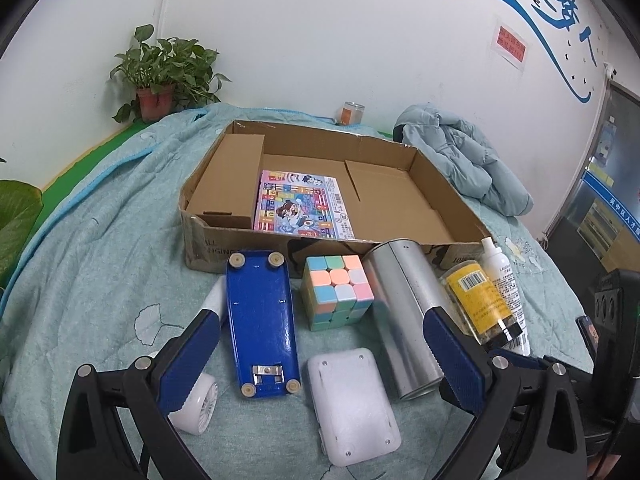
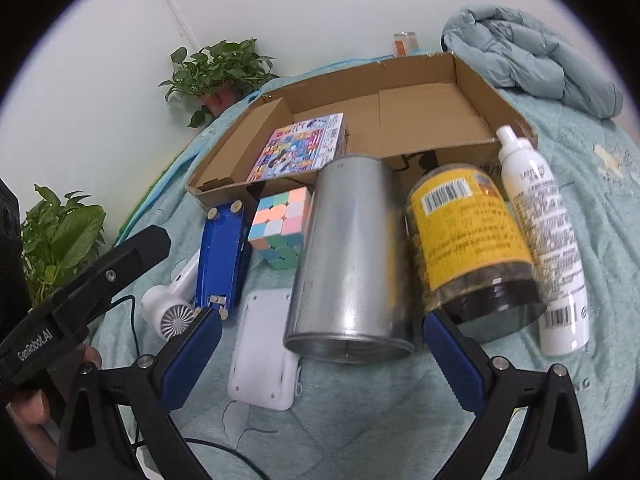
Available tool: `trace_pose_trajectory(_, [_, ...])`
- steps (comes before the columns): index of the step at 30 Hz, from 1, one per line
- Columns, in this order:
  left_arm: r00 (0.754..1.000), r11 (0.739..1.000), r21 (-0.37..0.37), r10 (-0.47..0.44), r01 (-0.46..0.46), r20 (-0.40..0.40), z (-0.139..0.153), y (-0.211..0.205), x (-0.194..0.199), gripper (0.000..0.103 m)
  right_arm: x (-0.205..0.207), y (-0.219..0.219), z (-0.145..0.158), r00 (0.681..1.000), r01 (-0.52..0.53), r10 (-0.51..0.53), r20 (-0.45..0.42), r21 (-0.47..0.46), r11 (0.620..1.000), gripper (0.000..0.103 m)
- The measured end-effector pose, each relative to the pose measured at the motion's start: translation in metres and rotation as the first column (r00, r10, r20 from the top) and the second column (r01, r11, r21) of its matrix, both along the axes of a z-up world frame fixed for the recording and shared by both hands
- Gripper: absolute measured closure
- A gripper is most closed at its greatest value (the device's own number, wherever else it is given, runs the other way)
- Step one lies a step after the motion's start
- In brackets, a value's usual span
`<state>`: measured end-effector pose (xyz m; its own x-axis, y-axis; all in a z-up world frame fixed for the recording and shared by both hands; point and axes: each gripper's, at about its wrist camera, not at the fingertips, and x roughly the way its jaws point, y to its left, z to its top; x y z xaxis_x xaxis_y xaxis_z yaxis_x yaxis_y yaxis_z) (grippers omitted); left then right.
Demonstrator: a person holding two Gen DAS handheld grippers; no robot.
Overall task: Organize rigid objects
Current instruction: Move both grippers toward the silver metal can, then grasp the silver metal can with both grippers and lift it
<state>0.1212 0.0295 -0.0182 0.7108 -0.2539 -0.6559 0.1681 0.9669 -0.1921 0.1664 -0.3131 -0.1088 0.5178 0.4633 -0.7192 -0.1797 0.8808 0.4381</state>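
Several rigid items lie on the teal blanket in front of an open cardboard box that holds a colourful game box. My left gripper is open above a blue flat case, a pastel cube and a white flat box. My right gripper is open, and the near end of a metal can lies between its fingers without touching either pad. A yellow-labelled jar and a white spray bottle lie to the right of the can.
A white handheld fan lies left of the blue case, with a thin cable trailing near it. A light blue jacket is heaped at the back right. Potted plants and a small can stand by the wall.
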Motion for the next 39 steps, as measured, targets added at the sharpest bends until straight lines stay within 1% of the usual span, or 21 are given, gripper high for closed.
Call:
trace_pose_trajectory(4, [1.000, 1.000, -0.016, 0.001, -0.001, -0.013, -0.005, 0.002, -0.003, 0.001, 0.007, -0.003, -0.017, 0.997, 0.011, -0.008, -0.073, 0.041, 0.999, 0.006])
trace_pose_trajectory(6, [1.000, 1.000, -0.021, -0.003, 0.003, -0.022, -0.008, 0.001, -0.004, 0.001, 0.012, -0.002, -0.020, 0.996, 0.022, -0.016, -0.086, 0.063, 0.998, 0.006])
trace_pose_trajectory(9, [1.000, 1.000, -0.021, -0.008, 0.007, -0.023, -0.009, 0.002, -0.005, 0.001, 0.017, -0.001, -0.020, 0.996, 0.032, -0.025, -0.089, 0.072, 0.997, 0.006])
trace_pose_trajectory(11, [1.000, 1.000, -0.023, -0.009, 0.009, -0.025, -0.009, 0.002, -0.004, 0.001, 0.019, 0.002, -0.022, 0.995, 0.034, -0.028, -0.091, 0.057, 0.998, 0.007])
trace_pose_trajectory(12, [1.000, 1.000, -0.026, -0.010, 0.009, -0.027, -0.009, 0.002, -0.003, 0.001, 0.019, 0.003, -0.024, 0.995, 0.035, -0.031, -0.094, 0.043, 0.998, 0.009])
trace_pose_trajectory(13, [0.999, 0.999, -0.031, -0.011, 0.010, -0.030, -0.008, 0.002, -0.003, 0.001, 0.018, 0.003, -0.026, 0.995, 0.033, -0.030, -0.098, 0.031, 0.999, 0.020])
trace_pose_trajectory(15, [0.999, 0.998, -0.055, -0.025, 0.022, -0.046, -0.009, 0.002, -0.001, 0.001, 0.015, 0.000, -0.027, 0.995, 0.027, -0.023, -0.094, 0.042, 0.999, 0.020])
trace_pose_trajectory(18, [0.991, 0.991, -0.117, -0.082, 0.069, -0.105, -0.015, -0.002, 0.003, 0.001, -0.003, -0.006, -0.023, 0.997, 0.006, -0.006, -0.076, 0.007, 1.000, 0.020])
trace_pose_trajectory(20, [0.978, 0.979, -0.168, -0.142, 0.117, -0.150, -0.021, -0.008, 0.005, 0.001, -0.020, -0.010, -0.020, 0.997, -0.018, 0.017, -0.070, -0.014, 1.000, 0.020])
trace_pose_trajectory(21, [0.968, 0.969, -0.199, -0.180, 0.144, -0.174, -0.025, -0.012, 0.005, 0.001, -0.029, -0.011, -0.018, 0.997, -0.033, 0.031, -0.064, -0.031, 0.999, 0.020])
trace_pose_trajectory(23, [0.937, 0.942, -0.266, -0.268, 0.206, -0.225, -0.034, -0.025, 0.003, 0.001, -0.051, -0.012, -0.016, 0.996, -0.073, 0.068, -0.056, -0.085, 0.994, 0.020])
trace_pose_trajectory(25, [0.906, 0.918, -0.306, -0.336, 0.254, -0.258, -0.044, -0.038, -0.003, 0.001, -0.067, -0.010, -0.017, 0.989, -0.134, 0.125, -0.077, -0.119, 0.984, 0.019])
trace_pose_trajectory(26, [0.892, 0.908, -0.320, -0.361, 0.270, -0.272, -0.049, -0.043, -0.006, 0.001, -0.074, -0.009, -0.017, 0.984, -0.168, 0.159, -0.085, -0.120, 0.979, 0.019])
trace_pose_trajectory(27, [0.872, 0.896, -0.337, -0.392, 0.289, -0.294, -0.056, -0.051, -0.010, 0.001, -0.080, -0.010, -0.014, 0.979, -0.193, 0.184, -0.087, -0.103, 0.976, 0.019])
trace_pose_trajectory(29, [0.851, 0.884, -0.359, -0.417, 0.298, -0.320, -0.065, -0.059, -0.017, 0.001, -0.087, -0.019, -0.007, 0.970, -0.231, 0.229, -0.082, -0.025, 0.973, 0.019])
trace_pose_trajectory(32, [0.826, 0.872, -0.409, -0.427, 0.268, -0.369, -0.081, -0.061, -0.022, 0.002, -0.080, -0.035, -0.005, 0.973, -0.210, 0.213, -0.086, 0.043, 0.977, 0.019])
trace_pose_trajectory(34, [0.820, 0.868, -0.428, -0.427, 0.252, -0.381, -0.088, -0.062, -0.024, 0.002, -0.068, -0.042, -0.013, 0.974, -0.182, 0.189, -0.127, 0.061, 0.981, 0.019])
trace_pose_trajectory(35, [0.817, 0.867, -0.430, -0.427, 0.250, -0.387, -0.091, -0.062, -0.025, 0.005, -0.061, -0.044, -0.020, 0.971, -0.176, 0.187, -0.148, 0.081, 0.981, 0.018])
trace_pose_trajectory(37, [0.809, 0.868, -0.432, -0.428, 0.244, -0.403, -0.095, -0.066, -0.024, 0.006, -0.052, -0.038, -0.028, 0.959, -0.189, 0.215, -0.184, 0.147, 0.971, 0.019])
trace_pose_trajectory(38, [0.804, 0.866, -0.437, -0.430, 0.241, -0.410, -0.097, -0.065, -0.024, 0.007, -0.049, -0.033, -0.031, 0.954, -0.200, 0.228, -0.193, 0.151, 0.968, 0.019])
trace_pose_trajectory(39, [0.798, 0.863, -0.444, -0.437, 0.242, -0.415, -0.101, -0.067, -0.025, 0.009, -0.048, -0.025, -0.032, 0.951, -0.222, 0.244, -0.188, 0.132, 0.966, 0.019])
